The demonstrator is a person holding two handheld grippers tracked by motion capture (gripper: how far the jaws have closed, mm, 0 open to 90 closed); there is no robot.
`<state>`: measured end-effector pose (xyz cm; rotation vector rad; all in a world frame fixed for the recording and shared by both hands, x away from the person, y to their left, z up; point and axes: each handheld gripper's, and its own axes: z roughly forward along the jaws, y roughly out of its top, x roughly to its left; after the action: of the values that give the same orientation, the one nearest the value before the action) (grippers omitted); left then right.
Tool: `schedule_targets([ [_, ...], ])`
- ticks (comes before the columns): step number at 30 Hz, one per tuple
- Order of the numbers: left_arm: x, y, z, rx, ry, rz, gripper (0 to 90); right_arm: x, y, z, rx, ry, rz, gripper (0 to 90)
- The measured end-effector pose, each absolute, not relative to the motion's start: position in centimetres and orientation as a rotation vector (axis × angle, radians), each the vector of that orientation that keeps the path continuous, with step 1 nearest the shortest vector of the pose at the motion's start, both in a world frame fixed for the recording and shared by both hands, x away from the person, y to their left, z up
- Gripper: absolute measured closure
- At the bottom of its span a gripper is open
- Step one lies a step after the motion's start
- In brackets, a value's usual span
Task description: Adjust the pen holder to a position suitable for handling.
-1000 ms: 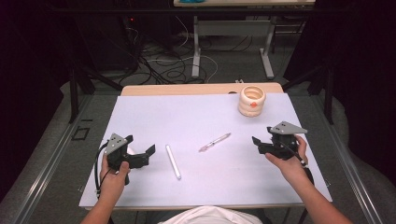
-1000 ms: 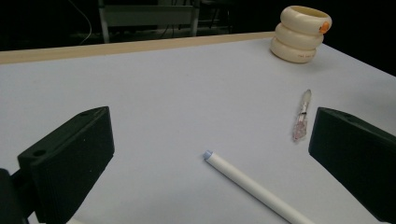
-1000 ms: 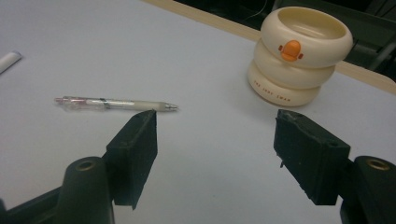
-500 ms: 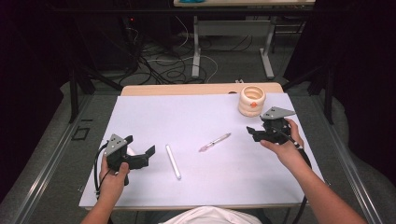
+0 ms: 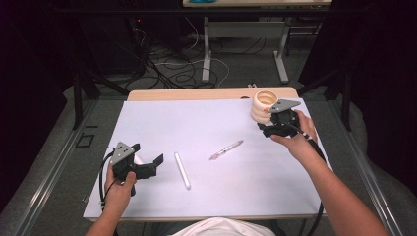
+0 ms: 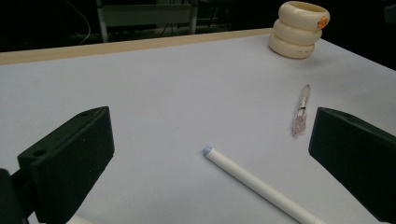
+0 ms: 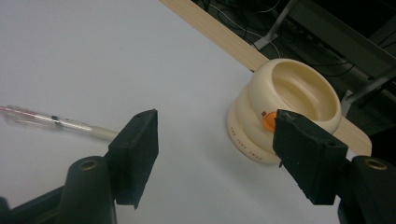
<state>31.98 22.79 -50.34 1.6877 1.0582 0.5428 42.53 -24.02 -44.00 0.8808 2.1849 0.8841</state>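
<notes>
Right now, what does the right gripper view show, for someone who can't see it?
The open right gripper points at a cream ringed cup with an orange dot, standing on a white table. A clear pen lies off to the left.

A fixed camera looks forward and down from above my side of the table (image 5: 162, 123). The camera on my left gripper (image 5: 147, 167) sits low, facing across the sheet; the one on my right gripper (image 5: 268, 129) angles down, close in. All three share the cream ringed cup (image 5: 263, 105) and clear pen (image 5: 226, 149).
</notes>
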Motion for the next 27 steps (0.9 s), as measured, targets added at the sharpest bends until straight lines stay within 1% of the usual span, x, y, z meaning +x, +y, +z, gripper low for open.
schedule_targets([
  [6, 32.0, 23.0, -50.4, 1.691, 1.056, 0.552, 0.2, 43.9, -23.9, -43.4, 0.894, 2.202, 0.851, 31.2],
  [7, 32.0, 22.9, -50.4, 1.690, 1.057, 0.551, 0.2, 44.3, -23.8, -43.3, 0.894, 2.219, 0.844, 32.8],
  [13, 32.1, 22.9, -50.5, 1.698, 1.058, 0.552, 0.2, 45.7, -23.5, -43.3, 0.887, 2.210, 0.808, 36.2],
  [27, 31.8, 23.3, -50.8, 1.700, 1.074, 0.545, 0.2, 48.8, -23.3, -44.1, 0.963, 2.212, 0.786, 36.9],
])
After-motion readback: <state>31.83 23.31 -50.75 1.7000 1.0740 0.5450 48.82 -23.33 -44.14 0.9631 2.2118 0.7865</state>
